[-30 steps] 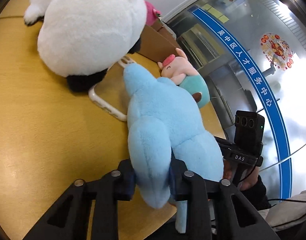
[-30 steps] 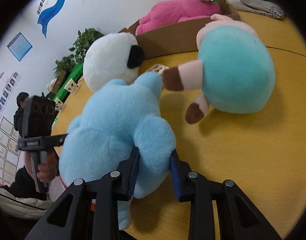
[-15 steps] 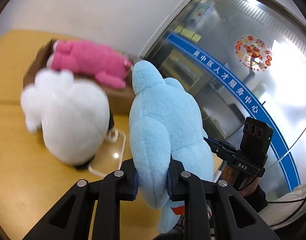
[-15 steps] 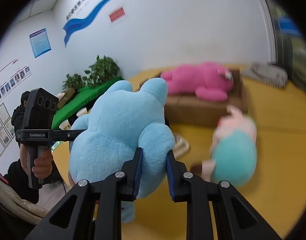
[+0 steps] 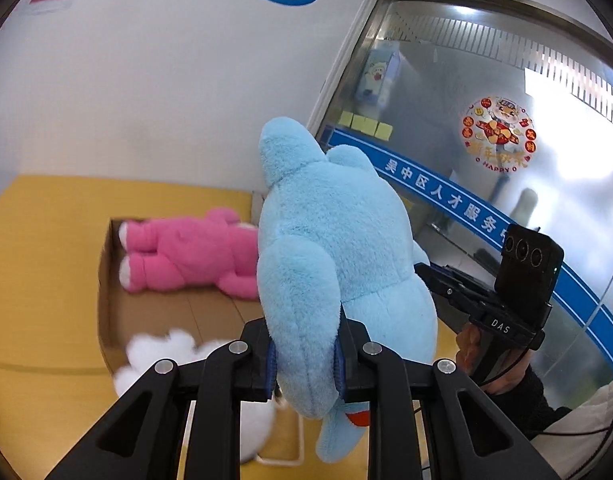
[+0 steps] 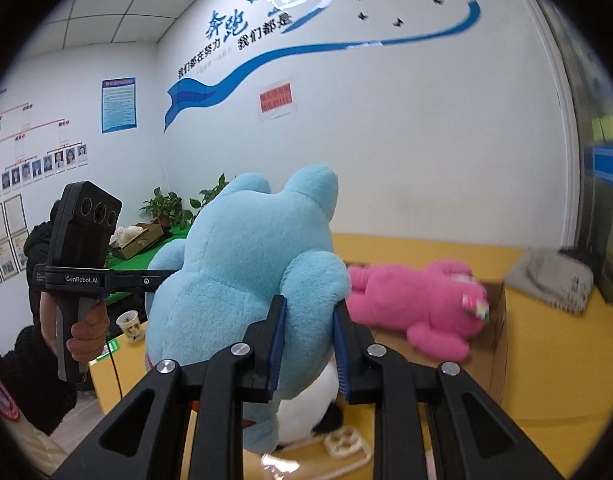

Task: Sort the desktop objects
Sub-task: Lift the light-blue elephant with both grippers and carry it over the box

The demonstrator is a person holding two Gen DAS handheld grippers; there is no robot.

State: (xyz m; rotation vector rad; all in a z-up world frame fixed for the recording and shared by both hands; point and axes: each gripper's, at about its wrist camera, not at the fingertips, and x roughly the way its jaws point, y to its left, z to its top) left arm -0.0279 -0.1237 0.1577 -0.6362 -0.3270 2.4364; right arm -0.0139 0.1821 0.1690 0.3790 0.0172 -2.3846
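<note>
Blue plush filled both views: the light-blue stuffed toy (image 5: 338, 248) hung in the air above the yellow counter (image 5: 42, 280), pinched from two sides. The left hand-held gripper (image 5: 304, 354) had its pads squeezed into one soft limb, jaws nearly together with only the fluff between them. The right hand-held gripper (image 6: 308, 350) was clamped the same way on another limb of the toy (image 6: 246, 280), pads sunk into the fur. Below and beyond sat the cardboard box (image 5: 106, 280), its near wall low and its top open, with the pink plush (image 5: 186, 256) lying along the far side and bare cardboard floor free on the near side. A white plush (image 5: 162, 356) lay on the counter against the box's front edge, under the lifted toy. A white-rimmed tray (image 6: 346, 446) peeked out under it. On the right the counter ran clear to a grey bundle (image 6: 554, 280) near the glass wall.
</note>
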